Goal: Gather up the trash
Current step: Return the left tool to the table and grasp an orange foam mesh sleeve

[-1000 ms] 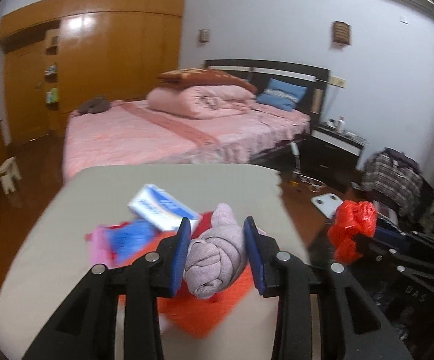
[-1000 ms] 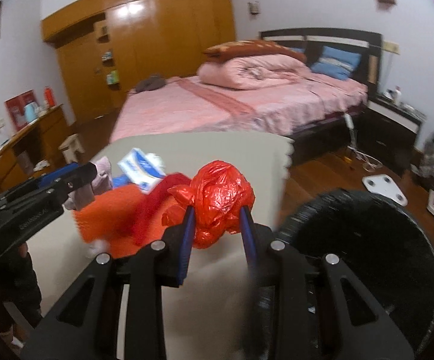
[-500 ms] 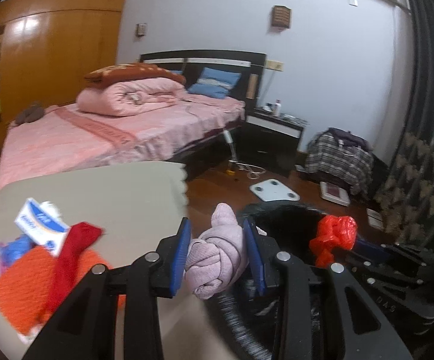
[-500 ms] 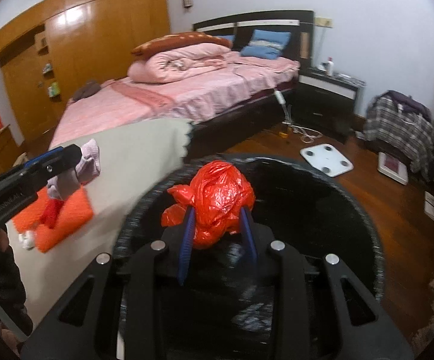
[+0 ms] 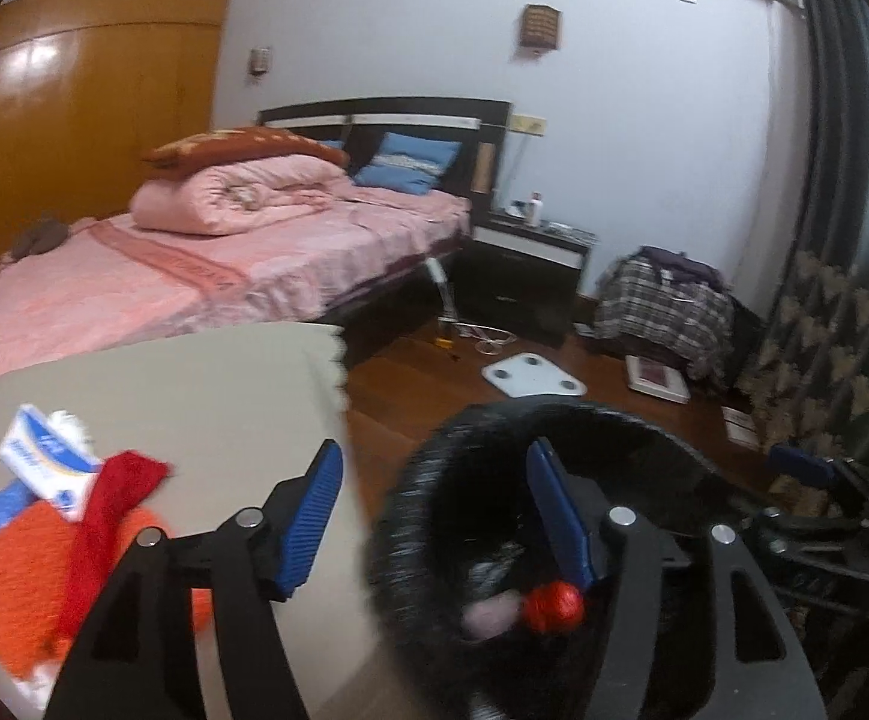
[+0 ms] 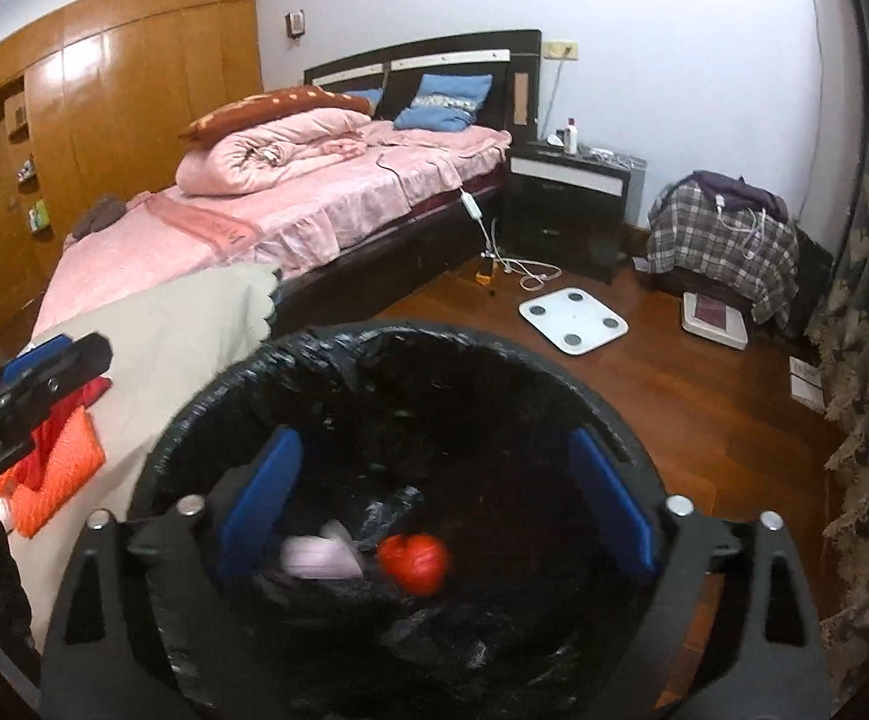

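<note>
Inside the bin (image 6: 206, 420), two items: one pink bundle (image 6: 320, 558), one red bag (image 6: 416, 561).

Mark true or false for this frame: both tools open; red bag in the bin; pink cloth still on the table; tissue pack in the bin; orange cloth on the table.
1. Both tools are open. True: the left tool and right tool hold nothing.
2. The red plastic bag lies inside the black bin. True.
3. The pink cloth is on the table. False: it is in the bin.
4. The tissue pack is in the bin. False: it is on the table.
5. The orange cloth is on the table. True.
</note>
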Tool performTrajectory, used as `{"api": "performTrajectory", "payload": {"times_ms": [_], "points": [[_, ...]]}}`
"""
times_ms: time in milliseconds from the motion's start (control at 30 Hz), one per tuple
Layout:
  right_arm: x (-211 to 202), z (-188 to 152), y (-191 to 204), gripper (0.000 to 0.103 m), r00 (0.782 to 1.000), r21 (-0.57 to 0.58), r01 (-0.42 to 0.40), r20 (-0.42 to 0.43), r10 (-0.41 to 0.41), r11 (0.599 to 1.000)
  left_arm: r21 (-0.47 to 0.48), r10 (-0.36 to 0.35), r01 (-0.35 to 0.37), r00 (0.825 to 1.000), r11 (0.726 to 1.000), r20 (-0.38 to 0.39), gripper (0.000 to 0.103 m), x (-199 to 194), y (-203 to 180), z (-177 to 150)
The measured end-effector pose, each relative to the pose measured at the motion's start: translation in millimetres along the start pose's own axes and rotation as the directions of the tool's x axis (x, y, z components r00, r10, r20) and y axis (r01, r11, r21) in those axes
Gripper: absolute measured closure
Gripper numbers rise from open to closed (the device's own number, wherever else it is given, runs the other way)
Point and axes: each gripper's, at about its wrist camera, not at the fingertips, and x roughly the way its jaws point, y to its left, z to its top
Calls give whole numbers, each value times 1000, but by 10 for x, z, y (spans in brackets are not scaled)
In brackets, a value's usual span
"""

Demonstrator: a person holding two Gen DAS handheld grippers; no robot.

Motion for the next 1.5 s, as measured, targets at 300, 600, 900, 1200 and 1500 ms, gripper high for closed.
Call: {"api": "performTrajectory", "payload": {"times_ms": [300, 600, 900, 1200, 1500], "points": [[11, 86, 991, 10, 982, -89, -189, 2, 190, 978, -55, 282, -280, 959, 958, 15, 38, -526, 925, -244], [86, 108, 1941, 10, 947, -194, -318, -9, 322, 928, -130, 447, -450, 893, 883, -53, 38, -752, 1785, -517], [306, 30, 2363, 10, 944, -232, -328, -50, 326, 916, -142, 426, -438, 898, 888, -107, 38, -570, 2010, -701], [437, 3, 2397, 10, 948, -234, -319, -79, 309, 918, -140, 367, -388, 917, 911, -154, 54, -439, 1981, -813], [465, 43, 2400, 10, 947, -232, -321, -75, 312, 918, -142, 337, -355, 932, 924, -133, 82, -478, 1908, -795]]}}
